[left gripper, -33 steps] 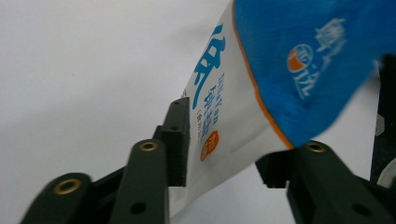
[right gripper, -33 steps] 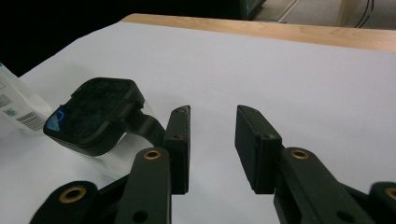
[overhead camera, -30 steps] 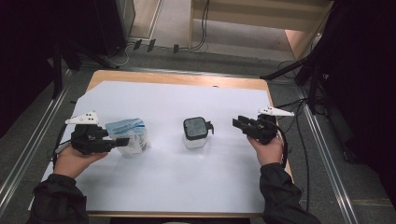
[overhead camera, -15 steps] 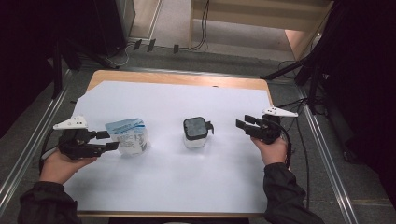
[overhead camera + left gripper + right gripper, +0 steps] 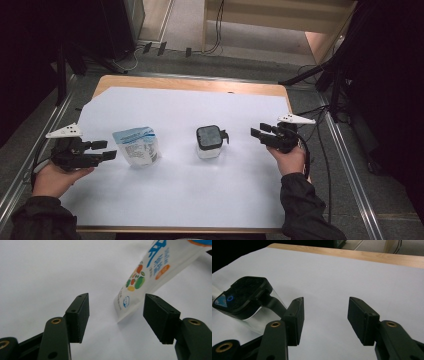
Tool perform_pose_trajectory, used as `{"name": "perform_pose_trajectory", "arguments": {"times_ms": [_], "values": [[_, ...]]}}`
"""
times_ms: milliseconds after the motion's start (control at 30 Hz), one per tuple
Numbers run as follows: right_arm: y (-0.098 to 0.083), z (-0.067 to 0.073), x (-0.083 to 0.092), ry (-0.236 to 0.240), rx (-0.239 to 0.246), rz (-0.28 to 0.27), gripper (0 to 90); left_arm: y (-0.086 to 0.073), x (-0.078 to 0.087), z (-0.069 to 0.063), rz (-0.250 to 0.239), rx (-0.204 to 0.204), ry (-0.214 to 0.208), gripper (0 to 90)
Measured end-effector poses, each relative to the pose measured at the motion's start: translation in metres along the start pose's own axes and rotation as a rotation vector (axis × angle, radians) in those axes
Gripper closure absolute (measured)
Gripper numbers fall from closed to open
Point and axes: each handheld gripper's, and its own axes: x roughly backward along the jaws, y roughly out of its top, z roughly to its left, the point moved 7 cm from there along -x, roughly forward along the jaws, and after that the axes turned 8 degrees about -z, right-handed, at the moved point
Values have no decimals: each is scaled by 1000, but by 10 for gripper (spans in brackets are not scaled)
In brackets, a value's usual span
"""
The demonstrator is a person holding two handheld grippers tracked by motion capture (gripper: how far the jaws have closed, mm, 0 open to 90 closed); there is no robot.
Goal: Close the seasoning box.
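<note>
From the high view, your left claw (image 5: 102, 150) sat just left of the white printed plastic pouch (image 5: 136, 145) on the white-covered table (image 5: 200, 200), and it had just been opening, nothing between the jaws. Your right claw (image 5: 258, 135) hung right of the small clear container with the black square lid (image 5: 209, 141), a gap apart, also just opened and empty.

In the left gripper view, the pouch (image 5: 147, 275) lay ahead and to the right, its long axis slanting away, its near corner just beyond the spread jaws.

In the right gripper view, the container (image 5: 245, 301) lay off to the left of the parted jaws. I'd judge your left hand nearer its thing.
</note>
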Motion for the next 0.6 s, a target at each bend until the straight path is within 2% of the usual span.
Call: {"name": "perform_pose_trajectory", "arguments": {"times_ms": [133,267,600], "values": [[-2,2,-2,7,-8,10,483,2,-4,7,-8,16,28,384],[-3,3,-3,13,-9,13,484,4,-10,9,-3,23,35,377],[-7,3,-1,5,-6,26,483,7,-25,10,3,-1,34,349]]}}
